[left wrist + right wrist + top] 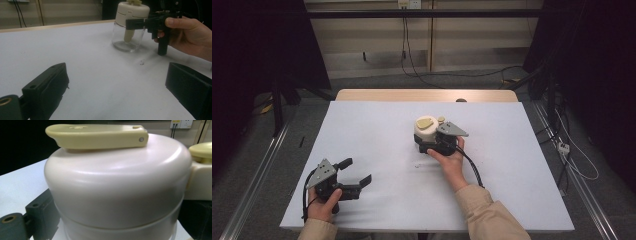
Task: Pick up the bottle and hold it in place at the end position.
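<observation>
Jar (428, 134): glass, cream lid w/ yellow flap, upright on table (377, 130).
R gripper (434, 142): jaws clamped round lid.
L gripper (354, 172): jaws apart, empty, well apart from jar.

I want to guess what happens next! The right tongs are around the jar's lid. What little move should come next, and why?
Probably the left tongs should reach over and steady the glass jar. The right tongs already sit around its cream lid, seemingly closed on it, while the left ones rest open, well away on the white table. Nothing holds the glass base, so it may turn or tip if the lid is worked.
</observation>
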`<state>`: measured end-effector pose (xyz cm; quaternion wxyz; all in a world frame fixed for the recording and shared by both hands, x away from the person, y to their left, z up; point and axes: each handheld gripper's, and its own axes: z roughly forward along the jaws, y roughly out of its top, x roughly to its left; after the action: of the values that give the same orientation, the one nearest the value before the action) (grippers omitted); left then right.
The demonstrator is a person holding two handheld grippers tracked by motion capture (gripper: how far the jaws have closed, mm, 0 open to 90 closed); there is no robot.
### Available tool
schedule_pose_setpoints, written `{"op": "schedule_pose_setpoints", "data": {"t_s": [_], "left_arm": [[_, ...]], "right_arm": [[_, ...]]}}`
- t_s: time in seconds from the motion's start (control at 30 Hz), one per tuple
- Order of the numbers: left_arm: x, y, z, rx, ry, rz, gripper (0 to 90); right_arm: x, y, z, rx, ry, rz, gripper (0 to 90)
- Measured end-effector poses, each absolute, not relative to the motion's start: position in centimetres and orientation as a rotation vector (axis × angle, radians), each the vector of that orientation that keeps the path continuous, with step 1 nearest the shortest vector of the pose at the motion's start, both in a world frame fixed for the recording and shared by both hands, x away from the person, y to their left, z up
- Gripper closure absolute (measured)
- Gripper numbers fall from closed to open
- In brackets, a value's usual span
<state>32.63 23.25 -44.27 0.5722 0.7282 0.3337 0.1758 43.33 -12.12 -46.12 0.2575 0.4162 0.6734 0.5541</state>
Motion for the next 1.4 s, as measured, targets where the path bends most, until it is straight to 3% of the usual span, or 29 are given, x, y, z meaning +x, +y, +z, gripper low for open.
{"op": "schedule_pose_setpoints", "data": {"t_s": [1.4], "left_arm": [[35.1,19.4,-41.9,1.714,0.775,0.368,3.5]], "right_arm": [[43.2,-12.3,-46.1,1.112,1.878,1.461,5.5]]}}
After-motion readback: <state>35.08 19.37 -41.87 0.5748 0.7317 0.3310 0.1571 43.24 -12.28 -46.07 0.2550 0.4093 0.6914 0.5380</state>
